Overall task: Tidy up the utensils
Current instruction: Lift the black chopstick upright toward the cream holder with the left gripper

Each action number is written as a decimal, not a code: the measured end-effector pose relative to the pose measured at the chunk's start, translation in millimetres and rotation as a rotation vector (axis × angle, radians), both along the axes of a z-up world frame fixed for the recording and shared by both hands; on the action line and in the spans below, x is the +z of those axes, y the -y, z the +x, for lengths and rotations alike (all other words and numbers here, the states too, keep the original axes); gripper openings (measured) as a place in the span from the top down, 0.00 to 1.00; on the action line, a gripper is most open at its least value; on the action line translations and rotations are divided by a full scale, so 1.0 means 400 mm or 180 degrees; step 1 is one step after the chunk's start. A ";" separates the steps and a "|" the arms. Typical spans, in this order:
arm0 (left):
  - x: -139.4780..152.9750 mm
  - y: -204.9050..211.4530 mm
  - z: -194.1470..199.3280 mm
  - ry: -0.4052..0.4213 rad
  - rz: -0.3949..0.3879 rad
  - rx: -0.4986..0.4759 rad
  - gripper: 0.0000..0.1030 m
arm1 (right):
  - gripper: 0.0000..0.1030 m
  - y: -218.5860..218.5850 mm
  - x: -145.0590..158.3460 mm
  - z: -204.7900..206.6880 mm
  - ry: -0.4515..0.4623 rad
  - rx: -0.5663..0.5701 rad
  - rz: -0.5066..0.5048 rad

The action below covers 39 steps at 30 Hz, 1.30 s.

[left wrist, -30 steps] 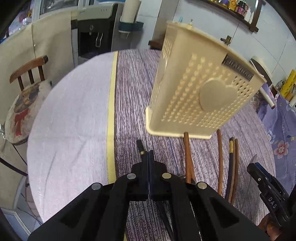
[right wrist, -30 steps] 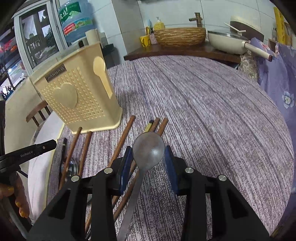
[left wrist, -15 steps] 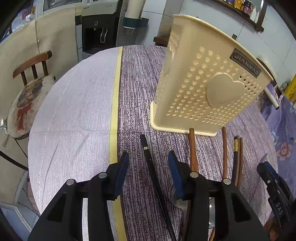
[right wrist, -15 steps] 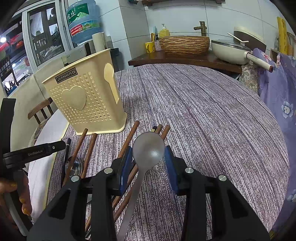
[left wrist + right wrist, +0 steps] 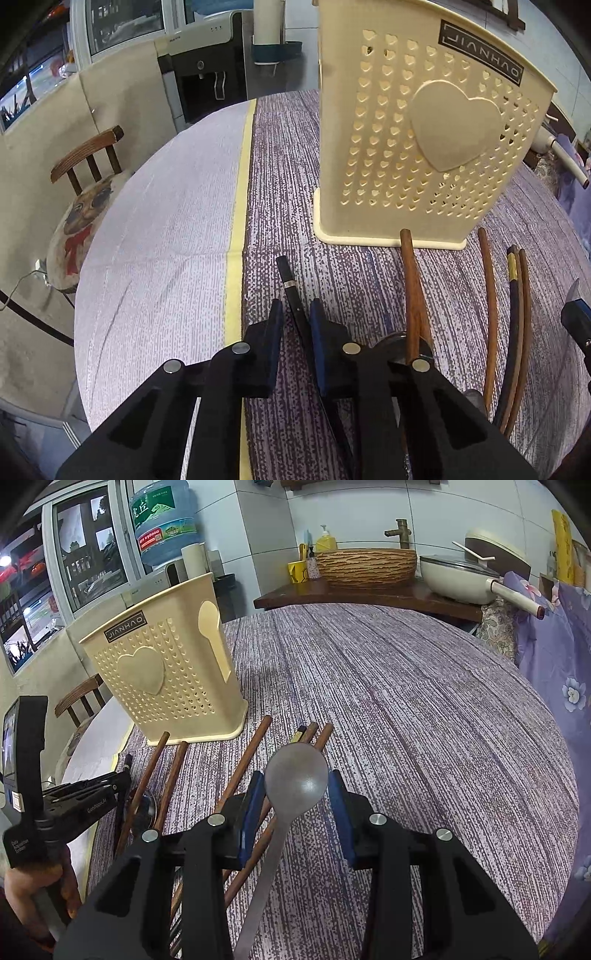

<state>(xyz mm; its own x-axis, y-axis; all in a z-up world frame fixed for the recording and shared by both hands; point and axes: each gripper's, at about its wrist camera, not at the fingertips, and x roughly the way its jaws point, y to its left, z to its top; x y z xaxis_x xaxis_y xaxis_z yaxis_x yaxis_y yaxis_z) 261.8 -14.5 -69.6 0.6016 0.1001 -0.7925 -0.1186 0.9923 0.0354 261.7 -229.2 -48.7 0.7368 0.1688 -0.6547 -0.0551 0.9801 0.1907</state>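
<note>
The left gripper has just been closing its jaws around a black chopstick that lies on the purple striped tablecloth in front of the cream utensil holder; the jaws stand only a narrow gap apart, the stick runs between the pads nearer the right one, and whether both pads already press on it I cannot tell. The main risk here is a poor grip: a thin round stick taken off-centre can roll out or swing downward when lifted, and the fingertips sit low enough that they could snag the cloth and drag it, shifting the holder. The brown chopsticks and a metal spoon lie close alongside, so a sideways slip could knock them out of line. The right gripper hangs above the table with its jaws clamped on the bowl of a steel spoon, the handle trailing back under the fingers; held by the smooth curved bowl, it could pivot or slide free if tilted. The holder is tall and light-looking, and a utensil pushed against its rim instead of dropped inside could tip it.
</note>
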 end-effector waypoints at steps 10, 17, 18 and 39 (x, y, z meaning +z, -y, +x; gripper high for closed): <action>0.014 -0.034 0.031 -0.0038 -0.0379 0.0017 0.90 | 0.64 0.011 0.006 0.003 0.0035 0.0010 0.0060; 0.092 -0.041 0.015 0.0238 -0.0570 -0.0050 0.91 | 0.71 0.023 0.039 -0.015 0.0223 0.0061 0.0102; 0.112 -0.043 0.007 0.0304 -0.0599 -0.0069 0.92 | 0.71 0.025 0.049 -0.019 0.0266 0.0075 0.0101; 0.292 -0.058 -0.077 0.0970 -0.0652 -0.0253 0.92 | 0.48 0.002 -0.052 0.063 -0.0377 -0.0160 -0.0126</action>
<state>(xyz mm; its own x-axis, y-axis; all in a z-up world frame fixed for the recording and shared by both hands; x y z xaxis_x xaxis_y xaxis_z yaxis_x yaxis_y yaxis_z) 231.1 8.6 47.0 0.8125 -0.0983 -0.5746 -0.0155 0.9817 -0.1898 286.7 -229.9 -69.3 0.6609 0.1060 -0.7430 0.0149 0.9879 0.1542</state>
